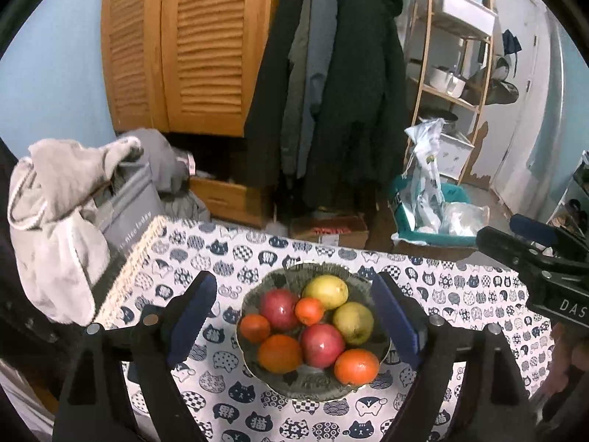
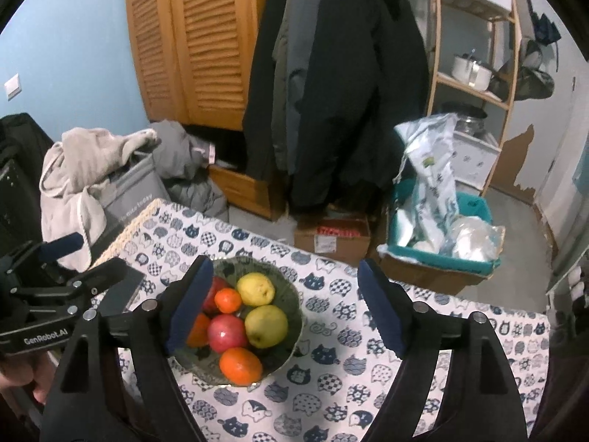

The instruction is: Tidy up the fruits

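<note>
Fruits (image 1: 313,328) fill bowl (image 1: 313,386); both tools hover above, spread wide.

Dim indoor light, soft focus, strong fisheye bending, dark vignetted corners.

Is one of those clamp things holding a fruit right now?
No, both the left gripper and right gripper hang open and empty above the bowl, where all the fruit sits.

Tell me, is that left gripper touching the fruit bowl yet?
Apart. In the left wrist view the left gripper hangs open above the bowl, tablecloth showing between each finger and the rim.
</note>
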